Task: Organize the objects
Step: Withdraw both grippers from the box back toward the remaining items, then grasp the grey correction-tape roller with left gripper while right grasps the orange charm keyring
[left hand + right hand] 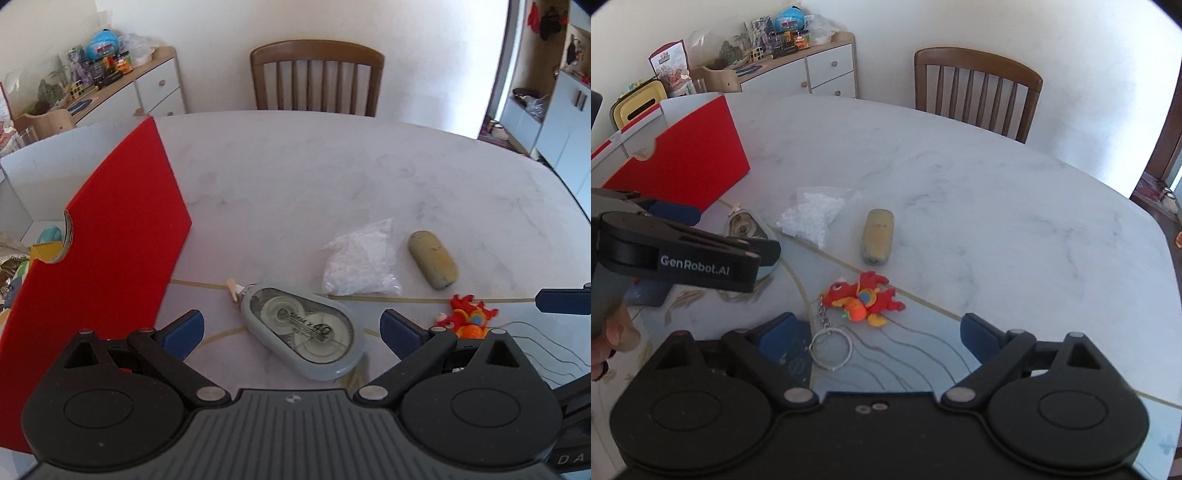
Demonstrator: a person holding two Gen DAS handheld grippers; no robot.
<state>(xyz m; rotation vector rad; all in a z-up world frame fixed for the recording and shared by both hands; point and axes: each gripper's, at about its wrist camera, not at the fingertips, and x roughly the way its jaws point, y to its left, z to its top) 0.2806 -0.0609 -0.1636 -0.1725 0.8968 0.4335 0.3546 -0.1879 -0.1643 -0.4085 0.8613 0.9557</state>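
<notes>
- We judge the job barely begun: four loose things lie on the counter [332, 166] and the red box [122, 229] at the left of the frame already shows a few items inside, though we cannot tell which.
- Left to do, by our reading: the correction tape dispenser [306, 332], the clear plastic bag [360, 264], the tan case [433, 264] and the red dragon keychain [866, 299] all need a home, likely that box.
- Our left tool [291, 328] is released, its blue pads wide apart on either side of the tape dispenser and not pressing it.
- The dispenser sits low centre in the left wrist view, its long axis running diagonally, the narrow tip pointing to the upper left toward the box and the rounded end to the lower right.
- Our right tool [877, 332] is also released, nothing gripped; the keychain lies just ahead of the gap, its metal ring [830, 349] nearest us between the pads.
- The dragon's body stretches roughly across the frame, head to the left, with the chain trailing down to the lower left.
- The tan case lies further up the frame, its long axis nearly upright in the right wrist view, with the bag to its left.
- Both tools look lined up for a pick, we'd say.
</notes>
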